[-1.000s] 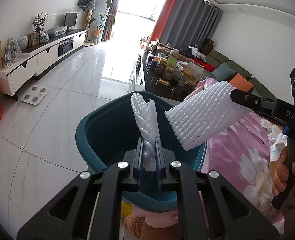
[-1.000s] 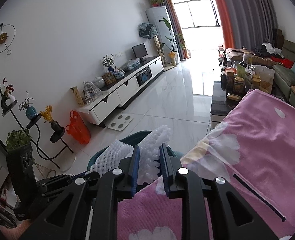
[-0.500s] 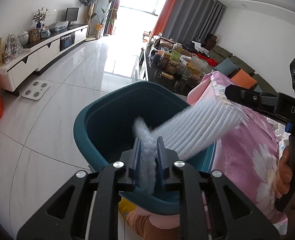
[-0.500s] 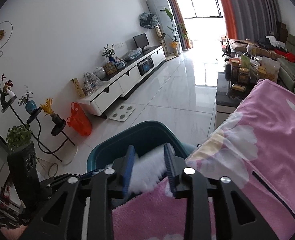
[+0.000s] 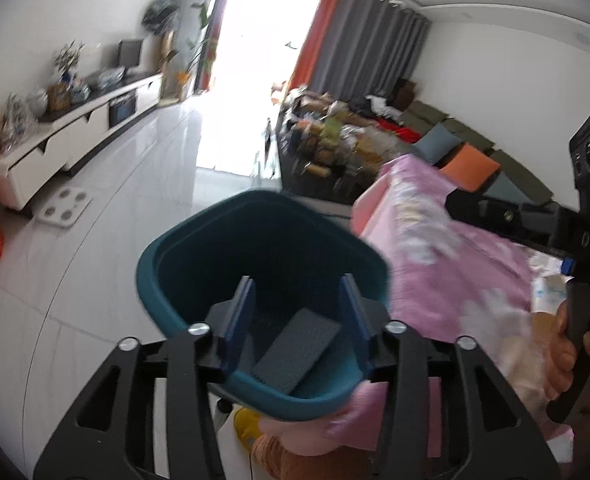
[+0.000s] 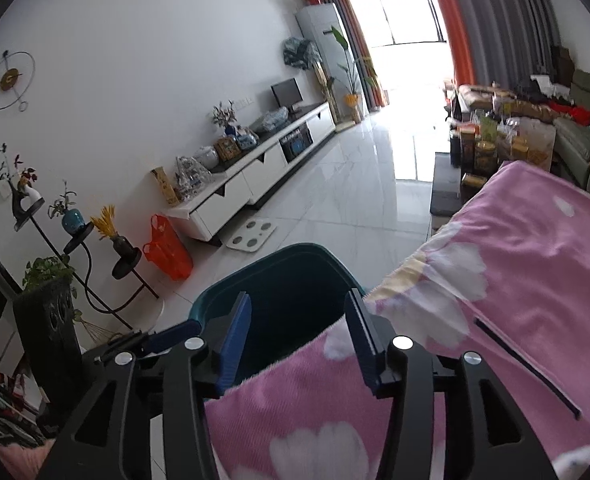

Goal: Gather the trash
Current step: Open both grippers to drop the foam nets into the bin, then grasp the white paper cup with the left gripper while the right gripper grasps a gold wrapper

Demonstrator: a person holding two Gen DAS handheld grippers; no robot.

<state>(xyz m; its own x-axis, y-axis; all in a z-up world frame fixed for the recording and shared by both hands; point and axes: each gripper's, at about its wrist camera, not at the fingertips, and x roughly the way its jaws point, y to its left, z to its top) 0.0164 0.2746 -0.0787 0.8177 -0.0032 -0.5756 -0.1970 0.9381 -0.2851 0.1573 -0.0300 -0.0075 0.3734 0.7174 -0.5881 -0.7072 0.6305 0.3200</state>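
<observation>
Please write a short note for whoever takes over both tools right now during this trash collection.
Left tool: jaws have just been opening, nothing between them, over the teal bin.
Right tool: jaws have just been opening, also empty, at the bin's edge beside the pink blanket.
Done: neither tool carries trash now.
A grey flat piece shows in the bin.
Left: look for more trash; none is clearly visible here.

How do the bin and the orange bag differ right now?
The bin is dark teal and rigid, close under the grippers beside the pink blanket; the orange bag is translucent and soft, standing farther off by the white cabinet. Both sit on the floor.
</observation>
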